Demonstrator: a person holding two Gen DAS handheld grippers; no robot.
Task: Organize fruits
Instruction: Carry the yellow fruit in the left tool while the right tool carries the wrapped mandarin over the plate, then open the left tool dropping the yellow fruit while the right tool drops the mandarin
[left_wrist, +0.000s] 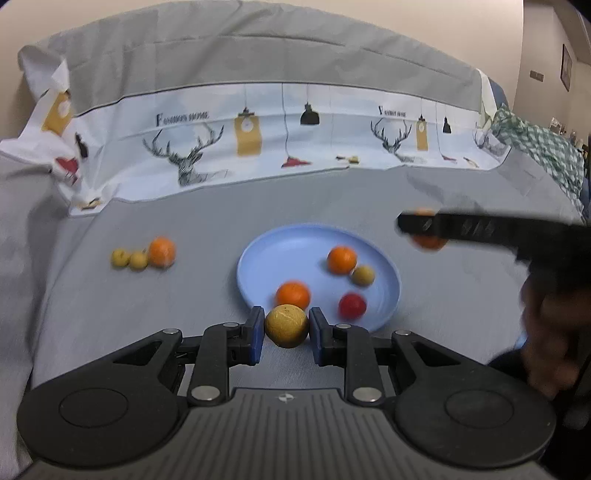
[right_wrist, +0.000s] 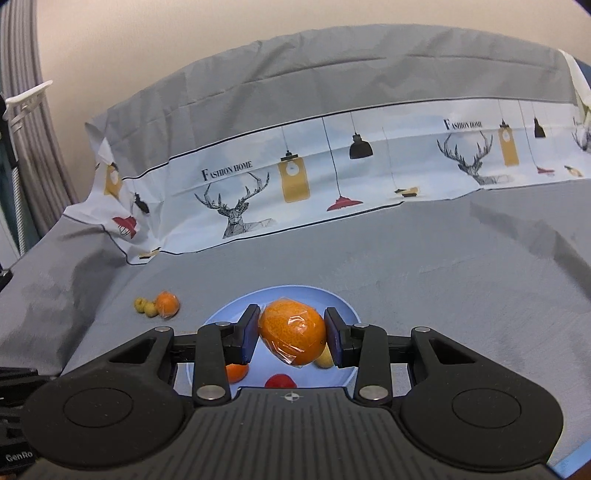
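Note:
A round blue plate (left_wrist: 280, 251) lies on the grey cloth and holds two oranges (left_wrist: 341, 259), a small yellow fruit (left_wrist: 363, 275) and a red fruit (left_wrist: 352, 305). My left gripper (left_wrist: 286, 330) is shut on a yellow-brown fruit (left_wrist: 286, 325) at the plate's near rim. My right gripper (right_wrist: 291, 334) is shut on a plastic-wrapped orange (right_wrist: 292, 331) above the plate (right_wrist: 343, 306). The right gripper's arm (left_wrist: 480, 229) crosses the left wrist view at the right. An orange (left_wrist: 161, 252) and two small yellow fruits (left_wrist: 129, 258) lie on the cloth left of the plate.
A printed cloth with deer and lamps (left_wrist: 258, 140) rises behind the grey surface. A green checked fabric (left_wrist: 543, 147) lies at the far right. A person's hand (left_wrist: 554, 332), blurred, shows at the right edge of the left wrist view.

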